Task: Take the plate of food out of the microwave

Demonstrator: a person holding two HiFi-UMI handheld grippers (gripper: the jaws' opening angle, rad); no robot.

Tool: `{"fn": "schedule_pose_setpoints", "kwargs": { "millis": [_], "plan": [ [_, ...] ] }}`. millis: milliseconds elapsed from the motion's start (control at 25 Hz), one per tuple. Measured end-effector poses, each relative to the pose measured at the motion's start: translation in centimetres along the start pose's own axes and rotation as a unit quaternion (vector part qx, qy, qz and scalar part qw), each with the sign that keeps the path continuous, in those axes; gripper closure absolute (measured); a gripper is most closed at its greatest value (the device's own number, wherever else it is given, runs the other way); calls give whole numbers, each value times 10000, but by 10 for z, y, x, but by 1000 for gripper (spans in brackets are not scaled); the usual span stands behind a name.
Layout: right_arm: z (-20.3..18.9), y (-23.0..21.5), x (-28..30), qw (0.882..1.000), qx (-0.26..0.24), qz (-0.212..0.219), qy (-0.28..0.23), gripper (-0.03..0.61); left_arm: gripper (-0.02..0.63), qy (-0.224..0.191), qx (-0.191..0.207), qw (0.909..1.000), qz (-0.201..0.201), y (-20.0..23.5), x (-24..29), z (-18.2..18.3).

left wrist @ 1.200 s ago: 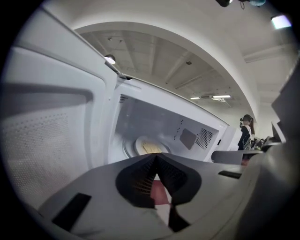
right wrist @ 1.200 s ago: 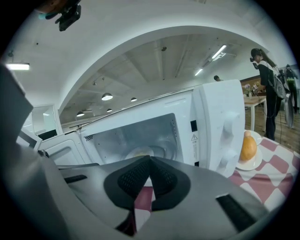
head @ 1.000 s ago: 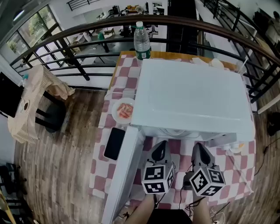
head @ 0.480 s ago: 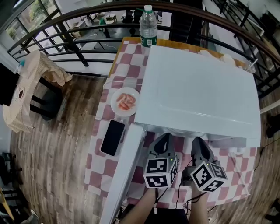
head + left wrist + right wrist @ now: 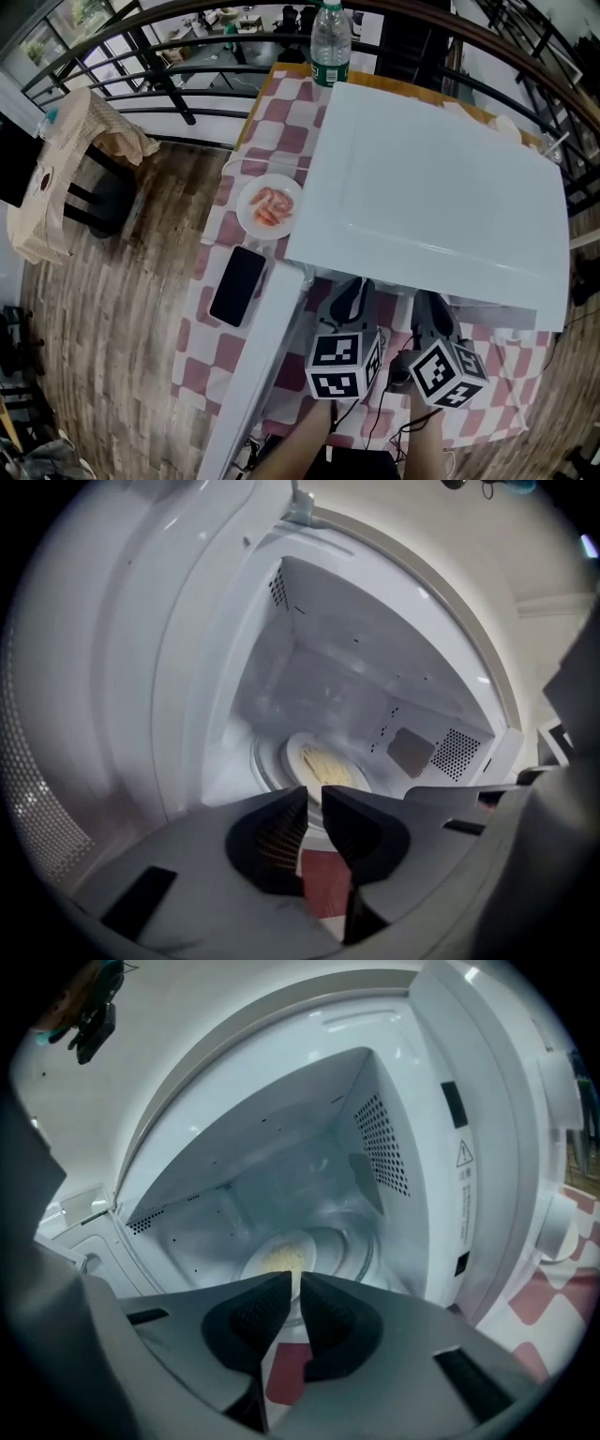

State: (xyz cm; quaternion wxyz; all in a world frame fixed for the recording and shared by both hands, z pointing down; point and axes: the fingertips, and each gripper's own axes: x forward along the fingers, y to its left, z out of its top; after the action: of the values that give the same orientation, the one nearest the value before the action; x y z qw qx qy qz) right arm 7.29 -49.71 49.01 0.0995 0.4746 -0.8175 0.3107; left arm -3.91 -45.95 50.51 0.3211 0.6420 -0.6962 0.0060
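Tabletop (image 5: pixel 281 111): left claw (image 5: pixel 353 286), right claw (image 5: pixel 428 300) abreast

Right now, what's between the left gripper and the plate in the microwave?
Only bare turntable before the plate, seen in the left gripper view. Left gripper jaws, just opening, hold nothing.

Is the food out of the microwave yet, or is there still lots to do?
Not yet. Done: the microwave door stands open. In hand: the left hand-held gripper and the right hand-held gripper point into the opening; their jaws have just been opening, with nothing between them. Left: the plate of food sits inside and must be gripped and carried out.
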Motion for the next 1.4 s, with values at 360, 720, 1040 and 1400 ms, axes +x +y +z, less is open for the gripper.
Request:
{"fn": "schedule_pose_setpoints", "kwargs": {
  "millis": [360,720,1040,1400],
  "plan": [
    [-5,-2,21,9995,132,227,160,485,505,-1,-19,10000,20,-2,14,-2],
    [-11,-7,38,9978,502,337,280,472,474,-7,94,10000,18,-3,26,4],
    [-12,-14,48,9967,703,297,270,457,474,-32,-107,9999,85,6,36,8],
    [-14,-1,56,9966,618,266,470,451,474,-8,-238,9997,22,9,42,8]
  ]
}}
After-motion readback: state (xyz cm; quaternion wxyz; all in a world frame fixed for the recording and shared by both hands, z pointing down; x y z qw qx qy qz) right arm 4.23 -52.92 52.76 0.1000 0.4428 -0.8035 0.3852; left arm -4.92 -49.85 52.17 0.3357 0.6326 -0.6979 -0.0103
